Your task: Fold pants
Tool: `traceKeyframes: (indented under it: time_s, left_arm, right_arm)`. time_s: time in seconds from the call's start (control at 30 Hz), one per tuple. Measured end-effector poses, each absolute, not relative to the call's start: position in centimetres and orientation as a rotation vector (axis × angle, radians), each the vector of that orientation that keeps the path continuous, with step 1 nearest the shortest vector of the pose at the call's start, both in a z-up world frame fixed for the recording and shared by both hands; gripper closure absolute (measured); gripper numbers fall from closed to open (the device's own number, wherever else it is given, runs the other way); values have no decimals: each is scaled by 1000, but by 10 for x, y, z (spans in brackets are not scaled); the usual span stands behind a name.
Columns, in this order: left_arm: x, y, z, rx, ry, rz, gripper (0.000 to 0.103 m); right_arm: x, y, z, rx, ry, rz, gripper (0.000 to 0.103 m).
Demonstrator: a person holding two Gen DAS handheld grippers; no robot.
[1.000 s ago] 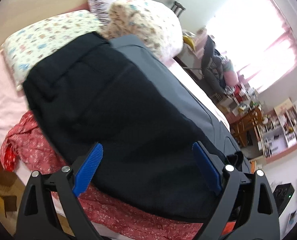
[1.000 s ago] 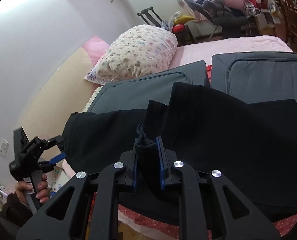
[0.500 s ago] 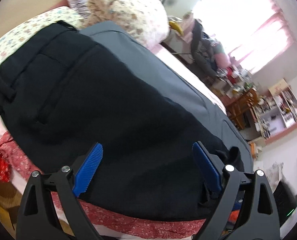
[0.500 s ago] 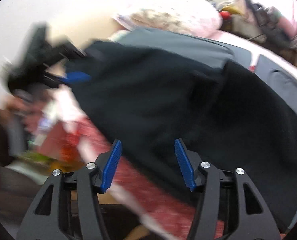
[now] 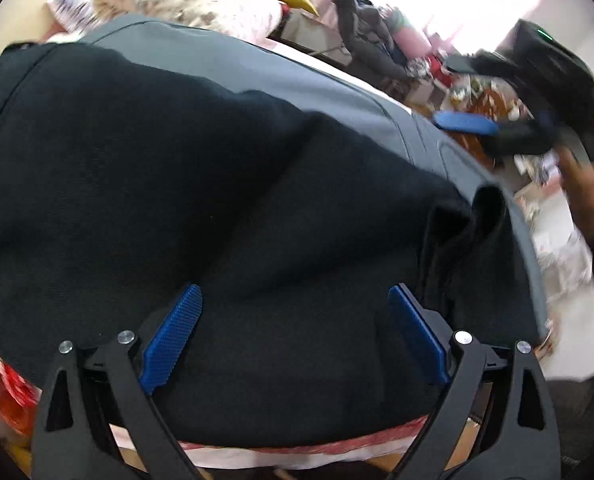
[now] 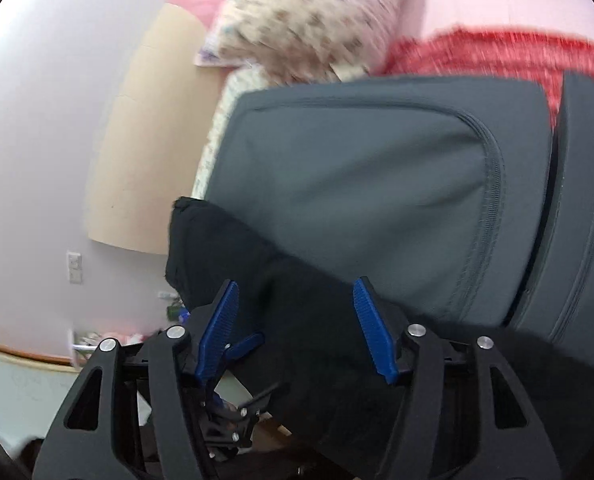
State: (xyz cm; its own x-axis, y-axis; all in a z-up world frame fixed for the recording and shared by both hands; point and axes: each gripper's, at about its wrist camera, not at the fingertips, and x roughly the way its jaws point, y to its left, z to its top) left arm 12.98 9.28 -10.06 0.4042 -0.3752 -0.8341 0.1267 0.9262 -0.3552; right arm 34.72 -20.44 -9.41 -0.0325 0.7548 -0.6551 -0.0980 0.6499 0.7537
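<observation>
Black cotton pants lay doubled over on grey padded cushions; further folding seemingly remained. Left gripper gaped wide, empty; right gripper was opening, gripping nothing.

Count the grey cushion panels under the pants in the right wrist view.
2. One large grey panel fills the middle, with the black pants overlapping its lower left corner. A second panel adjoins it at the right edge, cut off by the frame, so more may be hidden.
</observation>
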Motion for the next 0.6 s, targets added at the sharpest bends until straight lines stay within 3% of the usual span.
traceKeyframes:
  time_s: [0.33, 0.47, 0.6]
  left_arm:
    - [133, 101, -102, -287, 1115, -350, 8]
    - [137, 103, -102, -297, 1117, -359, 7]
    - [132, 100, -101, -294, 1115, -364, 6]
  right_arm:
    - [344, -198, -150, 424, 1805, 801, 35]
    - [341, -181, -156, 429, 1831, 897, 27]
    - [338, -162, -154, 481, 1791, 1004, 26]
